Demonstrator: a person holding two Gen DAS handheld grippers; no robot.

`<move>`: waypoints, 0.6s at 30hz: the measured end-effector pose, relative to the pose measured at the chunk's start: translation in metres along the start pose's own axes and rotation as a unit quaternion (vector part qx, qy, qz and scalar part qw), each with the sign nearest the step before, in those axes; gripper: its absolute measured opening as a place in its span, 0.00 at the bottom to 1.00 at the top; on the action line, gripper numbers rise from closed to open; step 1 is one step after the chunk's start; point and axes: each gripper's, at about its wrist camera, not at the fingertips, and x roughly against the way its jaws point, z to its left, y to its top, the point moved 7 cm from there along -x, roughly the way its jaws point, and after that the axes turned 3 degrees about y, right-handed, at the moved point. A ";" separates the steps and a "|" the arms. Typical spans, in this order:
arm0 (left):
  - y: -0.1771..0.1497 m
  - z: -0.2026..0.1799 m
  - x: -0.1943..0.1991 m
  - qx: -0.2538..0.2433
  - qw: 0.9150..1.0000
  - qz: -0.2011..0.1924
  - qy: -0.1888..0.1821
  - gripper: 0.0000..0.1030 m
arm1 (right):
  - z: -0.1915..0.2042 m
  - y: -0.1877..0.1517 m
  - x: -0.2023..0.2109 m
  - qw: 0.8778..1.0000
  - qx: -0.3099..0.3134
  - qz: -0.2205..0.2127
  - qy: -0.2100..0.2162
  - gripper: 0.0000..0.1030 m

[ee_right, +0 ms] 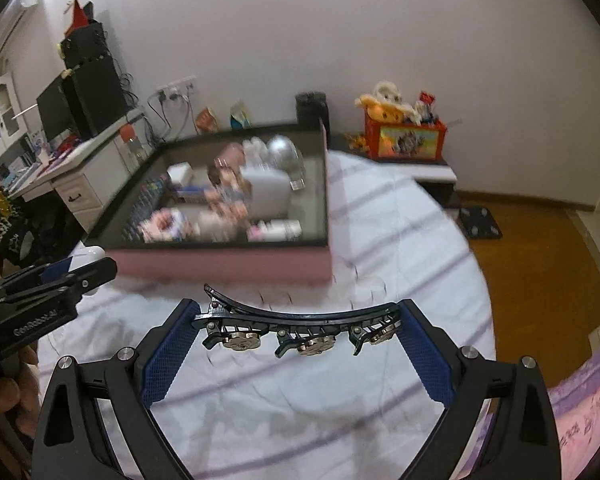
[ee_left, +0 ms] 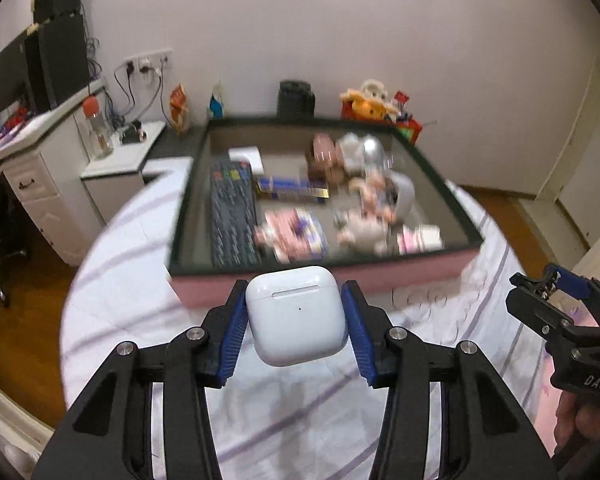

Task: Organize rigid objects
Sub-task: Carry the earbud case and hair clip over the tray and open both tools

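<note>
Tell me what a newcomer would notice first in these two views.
First, the white earbud case clamped in the left gripper, held above the bed sheet. Next, the dark hair clip spanning the right gripper. Behind both, the pink-sided box crowded with trinkets.

left hand-held gripper [ee_left: 296, 320] clamped, right hand-held gripper [ee_right: 298, 330] clamped

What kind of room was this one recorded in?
Most likely a bedroom with a study corner: a bed under a striped sheet, a desk with a monitor, and a box of toys by the wall.
</note>
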 end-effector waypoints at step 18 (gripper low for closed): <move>0.117 0.024 -0.061 -0.008 1.000 -0.010 0.010 0.46 | 0.034 0.148 -0.063 0.998 0.024 -0.009 0.053 0.95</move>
